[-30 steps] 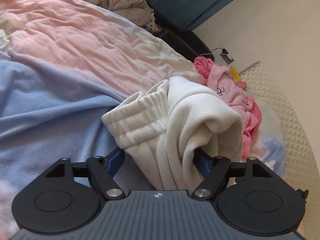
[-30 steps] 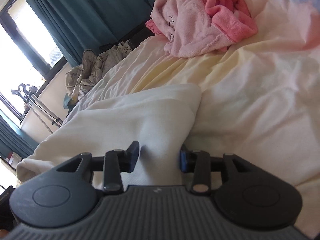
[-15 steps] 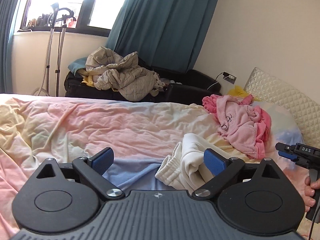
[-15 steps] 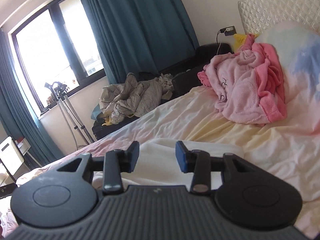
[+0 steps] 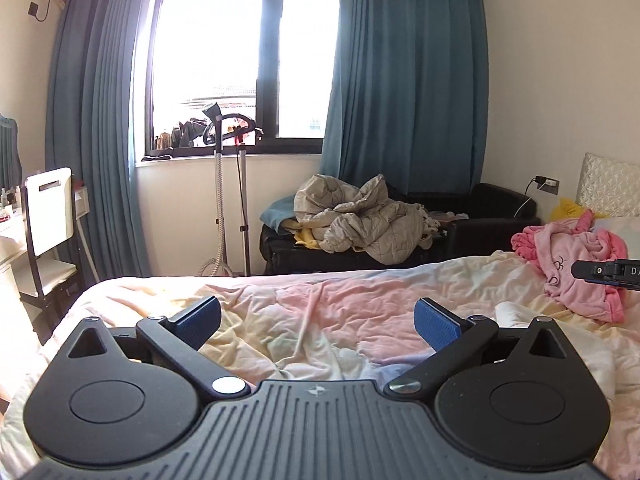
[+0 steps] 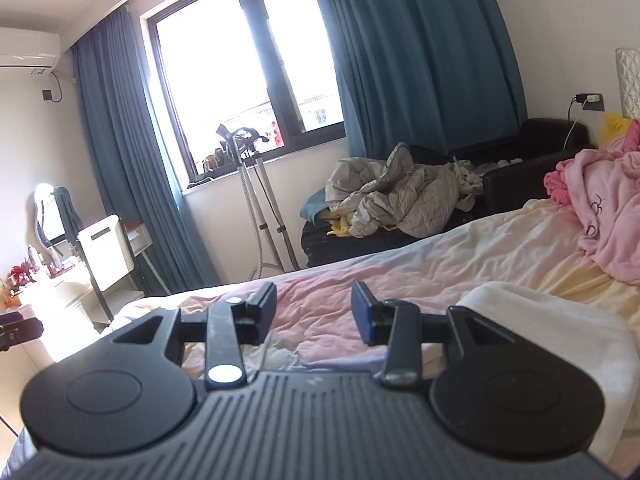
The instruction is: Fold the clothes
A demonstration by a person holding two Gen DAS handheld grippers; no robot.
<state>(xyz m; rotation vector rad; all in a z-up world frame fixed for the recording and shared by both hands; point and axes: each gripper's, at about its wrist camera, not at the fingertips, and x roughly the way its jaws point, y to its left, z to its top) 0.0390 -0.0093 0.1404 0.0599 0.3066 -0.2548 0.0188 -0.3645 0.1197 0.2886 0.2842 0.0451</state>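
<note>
left wrist view: left gripper [image 5: 318,320] held above the bed [image 5: 312,320], pointing across the room at the window [image 5: 236,60]. its jaws have just been opening and now stand spread wide, released, nothing between the blue pads [image 5: 436,324], only bedsheet behind them. the white garment [image 5: 516,314] lies on the bed to the right of the right finger, mostly hidden behind the gripper body, not touched. pink robe [image 5: 572,276] bunched further right near the headboard [image 5: 608,184]. tip of the right gripper [image 5: 608,271] pokes in at the right edge, over the pink robe. grey quilted jacket [image 5: 360,216] piled on a black sofa [image 5: 480,216] under the blue curtains [image 5: 408,80]. garment steamer stand [image 5: 228,184] by the window, white chair [image 5: 50,216] at left.

right wrist view: right gripper [image 6: 314,312] also up over the bed [image 6: 440,248], tilted view, aimed at the window [image 6: 240,72]. jaws part open with a clear gap, gripping nothing, pink sheet visible through the gap. white garment [image 6: 560,332] lies folded on the bed at lower right, beside and partly behind the gripper's right side; cannot tell if it touches the body. pink robe [image 6: 608,208] at far right. grey quilted jacket [image 6: 400,196] on the black sofa [image 6: 536,156]. garment steamer stand [image 6: 260,200], blue curtains [image 6: 420,60], air conditioner [image 6: 28,50] top left. a dark piece of the left gripper [image 6: 18,330] shows at the left edge.
</note>
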